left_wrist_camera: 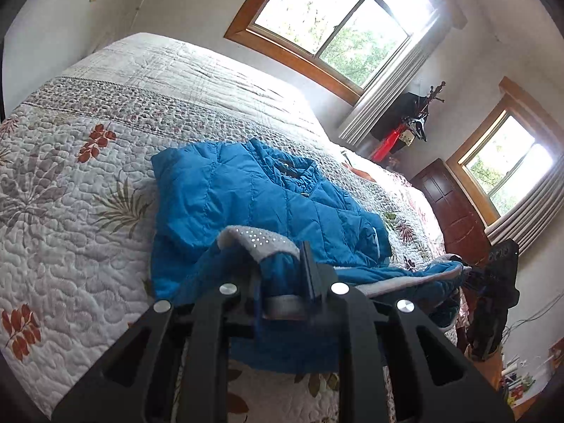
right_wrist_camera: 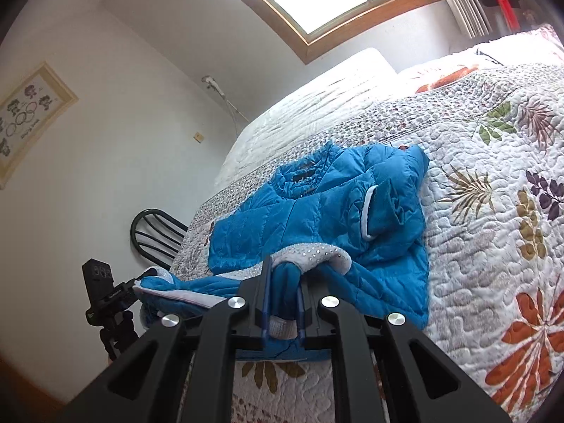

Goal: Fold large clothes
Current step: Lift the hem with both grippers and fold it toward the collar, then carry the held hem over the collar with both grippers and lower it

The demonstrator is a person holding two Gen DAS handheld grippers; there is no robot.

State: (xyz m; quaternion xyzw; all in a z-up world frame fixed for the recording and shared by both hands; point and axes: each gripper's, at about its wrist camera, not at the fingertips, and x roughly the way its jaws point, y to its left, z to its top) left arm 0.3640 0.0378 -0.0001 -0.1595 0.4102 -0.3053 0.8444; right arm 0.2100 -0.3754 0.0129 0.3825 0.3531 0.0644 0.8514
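Plainly, the blue jacket [left_wrist_camera: 246,194] lies on the quilt [left_wrist_camera: 88,176] of the bed, collar toward the window [left_wrist_camera: 335,24], with its near hem lifted and turned back so the grey lining with small bright studs [left_wrist_camera: 261,239] shows. Left tongs [left_wrist_camera: 282,282] are closed on that hem; blue cloth and a grey edge sit pinched between the jaws. Right tongs [right_wrist_camera: 283,303] are likewise clamped on the hem at another point, a fold of blue fabric standing up between the jaws in the right wrist view. The garment [right_wrist_camera: 317,204] appears padded and quilted: judged soft, light for its bulk, springy, and likely to puff back open after a fold. The shell looks smooth and may slide against the jaws, so the thicker hem edge with its lining is the sounder place to hold, the two grips well apart along it. A sleeve with a pale cuff [right_wrist_camera: 368,211] lies across the chest. Hidden or doubtful: the stretch of hem under each tool body is covered; the far sleeve cannot be traced; the zip's state cannot be made out. Each tool shows at the edge of the other's view, but no hand is visible. Glare from the window washes out the far end of the bed.
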